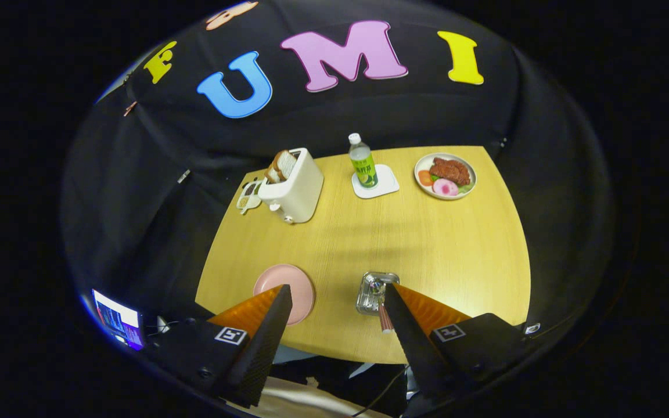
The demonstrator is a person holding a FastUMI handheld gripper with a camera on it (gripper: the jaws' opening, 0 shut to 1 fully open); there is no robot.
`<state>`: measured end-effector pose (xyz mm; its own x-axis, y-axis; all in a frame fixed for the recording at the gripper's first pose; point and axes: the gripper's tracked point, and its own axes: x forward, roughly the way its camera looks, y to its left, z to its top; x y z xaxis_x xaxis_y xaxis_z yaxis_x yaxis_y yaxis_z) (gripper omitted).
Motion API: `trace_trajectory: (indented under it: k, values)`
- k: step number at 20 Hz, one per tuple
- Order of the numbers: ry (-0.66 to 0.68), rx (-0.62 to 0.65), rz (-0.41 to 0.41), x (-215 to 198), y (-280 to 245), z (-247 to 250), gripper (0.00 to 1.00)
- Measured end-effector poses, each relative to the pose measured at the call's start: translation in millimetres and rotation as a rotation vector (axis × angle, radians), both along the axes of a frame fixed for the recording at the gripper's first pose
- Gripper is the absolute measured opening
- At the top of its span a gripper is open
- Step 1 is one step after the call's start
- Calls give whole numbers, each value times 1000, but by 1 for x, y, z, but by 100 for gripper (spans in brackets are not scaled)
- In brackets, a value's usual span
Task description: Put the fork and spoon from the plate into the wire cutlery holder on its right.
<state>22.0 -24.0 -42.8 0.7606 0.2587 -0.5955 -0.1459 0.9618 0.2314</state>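
Note:
I look down on the yellow wooden table (pixel 427 249) from high above. My gripper (pixel 337 289) is open, its fingers spread wide with nothing between them. The round pink plate (pixel 299 284) lies near the table's front edge, partly behind the left fingertip (pixel 281 299); the part that shows is bare. To its right, beside the right fingertip (pixel 395 299), stands the wire cutlery holder (pixel 369 296). Cutlery with a pinkish handle (pixel 384 320) leans out of it toward me, metal ends inside. Which pieces they are I cannot tell.
A white toaster (pixel 294 188) with bread slices stands at the far left, a small white item (pixel 247 197) beside it. A green-labelled bottle (pixel 363 162) sits on a white coaster (pixel 376 183). A plate of food (pixel 445 175) is far right. A lit screen (pixel 117 325) glows below the table's left.

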Motion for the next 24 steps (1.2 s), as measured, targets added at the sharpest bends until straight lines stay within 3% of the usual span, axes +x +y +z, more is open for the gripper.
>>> trace_trajectory:
  k: [6, 12, 15, 19, 24]
  values:
    - [-282, -9, -127, -8, 5, 56, 99]
    - [-598, -133, -117, -27, 7, 129, 99]
    - [-743, -131, -119, -44, 5, 155, 99]
    - [-793, -99, -116, -62, -1, 140, 99]
    - [-788, -121, -185, -68, -20, 105, 99]
